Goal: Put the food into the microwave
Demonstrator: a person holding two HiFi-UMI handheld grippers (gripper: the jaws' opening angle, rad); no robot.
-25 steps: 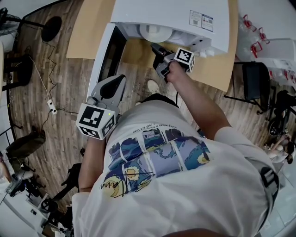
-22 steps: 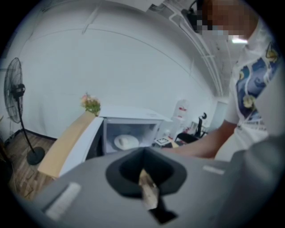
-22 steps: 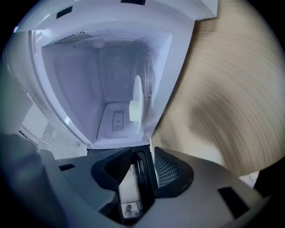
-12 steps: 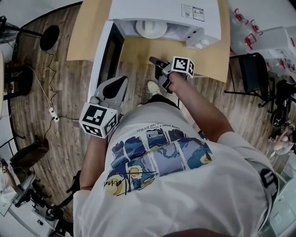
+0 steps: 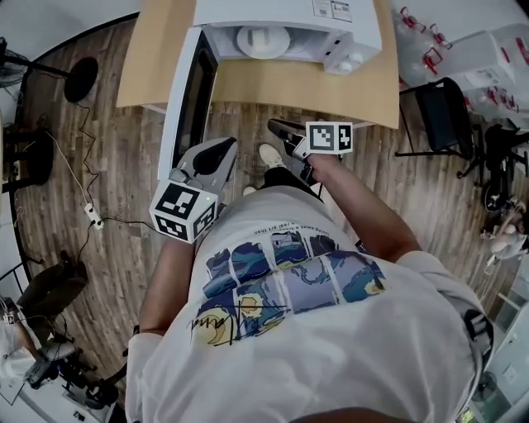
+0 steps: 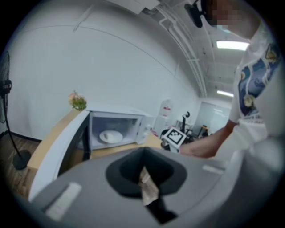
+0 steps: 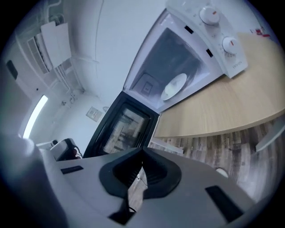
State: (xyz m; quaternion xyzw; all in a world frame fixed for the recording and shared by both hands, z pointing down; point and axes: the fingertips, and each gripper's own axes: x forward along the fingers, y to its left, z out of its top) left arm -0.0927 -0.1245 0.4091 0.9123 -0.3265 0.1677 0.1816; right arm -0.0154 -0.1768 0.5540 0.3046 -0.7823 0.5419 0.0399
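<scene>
Centrally, the food (image 5: 263, 41) lies on a white plate (image 7: 173, 87) inside the microwave (image 5: 281, 11), which stands toward the rear edge of the bench (image 5: 306, 87). The microwave door (image 5: 186, 91) is swung fully open and projects past the bench's front edge, over the wooden floor (image 5: 107, 165). The right claw (image 5: 277, 126) is held just off the front edge, apart from the microwave; its jaws have just been closing and now meet with nothing between them. The left claw (image 5: 223, 147), jaws likewise together and empty, is held near the door's free end.
</scene>
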